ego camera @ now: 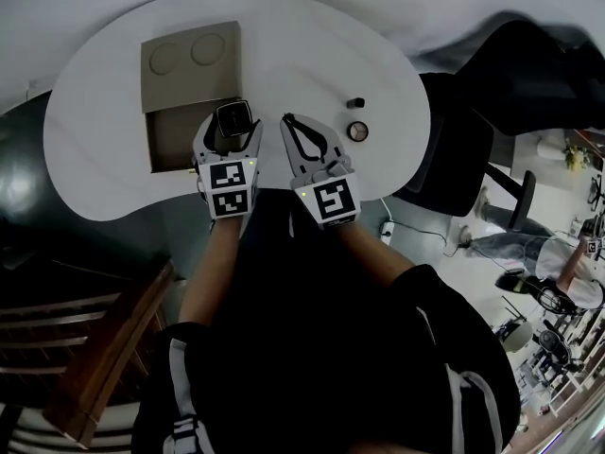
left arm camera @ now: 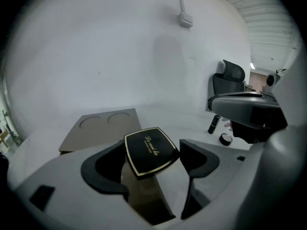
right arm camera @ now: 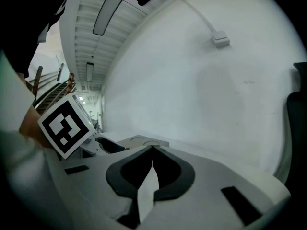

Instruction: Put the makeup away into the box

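The left claw [left arm camera: 153, 148] grips a black square compact [left arm camera: 149, 152] with a gold border and gold script on its lid. Its two jaws press on opposite edges, and the compact sits tilted between them. In the head view the compact hangs over the right edge of the box's open tray [ego camera: 170, 140], at about 12 o'clock from the left marker cube [ego camera: 227, 189]. I cannot tell whether it touches the tray.

The box's tan lid [ego camera: 189, 62], which has two round recesses, lies flat on the white surface [ego camera: 312, 45]. It is just beyond the tray, at about 11 o'clock from the left claw.

The right claw [right arm camera: 153, 148] is closed with nothing in it, its jaw tips meeting. It sits just beside the left claw, on its 3 o'clock side, over the near edge of the surface.

At about 2 o'clock from the right claw, a small dark lipstick [ego camera: 356, 103] stands upright. A round pot of makeup [ego camera: 357, 130] lies just nearer than the lipstick. Both are well apart from the box. A dark office chair [ego camera: 454, 149] stands off the right end of the surface.
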`<state>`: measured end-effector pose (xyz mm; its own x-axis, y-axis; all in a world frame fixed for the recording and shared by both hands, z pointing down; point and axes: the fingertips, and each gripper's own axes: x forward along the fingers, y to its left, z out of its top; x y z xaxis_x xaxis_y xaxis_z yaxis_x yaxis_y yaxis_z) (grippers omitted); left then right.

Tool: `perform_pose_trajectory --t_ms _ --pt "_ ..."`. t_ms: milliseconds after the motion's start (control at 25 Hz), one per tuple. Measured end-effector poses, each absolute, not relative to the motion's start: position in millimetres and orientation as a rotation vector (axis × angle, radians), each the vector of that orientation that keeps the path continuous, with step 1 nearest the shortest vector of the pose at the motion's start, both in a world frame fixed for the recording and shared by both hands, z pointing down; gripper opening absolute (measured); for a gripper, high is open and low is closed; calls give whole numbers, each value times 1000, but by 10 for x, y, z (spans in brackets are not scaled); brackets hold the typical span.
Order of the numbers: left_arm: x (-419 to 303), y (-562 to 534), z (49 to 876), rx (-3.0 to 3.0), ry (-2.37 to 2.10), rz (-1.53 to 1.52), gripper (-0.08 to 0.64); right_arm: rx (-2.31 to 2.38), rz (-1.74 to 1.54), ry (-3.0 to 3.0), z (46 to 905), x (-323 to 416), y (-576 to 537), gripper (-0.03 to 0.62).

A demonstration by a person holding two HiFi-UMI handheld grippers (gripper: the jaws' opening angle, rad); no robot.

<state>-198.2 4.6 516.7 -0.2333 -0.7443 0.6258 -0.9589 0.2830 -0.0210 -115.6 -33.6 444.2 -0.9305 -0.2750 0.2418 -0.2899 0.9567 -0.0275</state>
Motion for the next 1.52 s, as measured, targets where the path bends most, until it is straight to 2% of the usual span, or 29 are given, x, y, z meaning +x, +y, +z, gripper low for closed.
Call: perform_pose_trajectory --t_ms 80,360,520,840,1520 --pt "-2042 98 5176 1502 -2060 555 360 402 169 -2849 4484 -1202 -276 23" --pt "-2265 256 5227 1440 -2072 538 360 315 65 -2864 4512 -1443 -181 23" --pt "-2376 323 5292 1414 -2068 542 360 304 172 -2832 4571 -1541 -122 23" --pt "-2567 380 5530 1368 -2017 555 360 264 181 -2812 4666 -1733 -91 23" --pt "-2592 339 5965 1370 -1835 642 360 291 202 -2777 4802 -1866 -176 23"
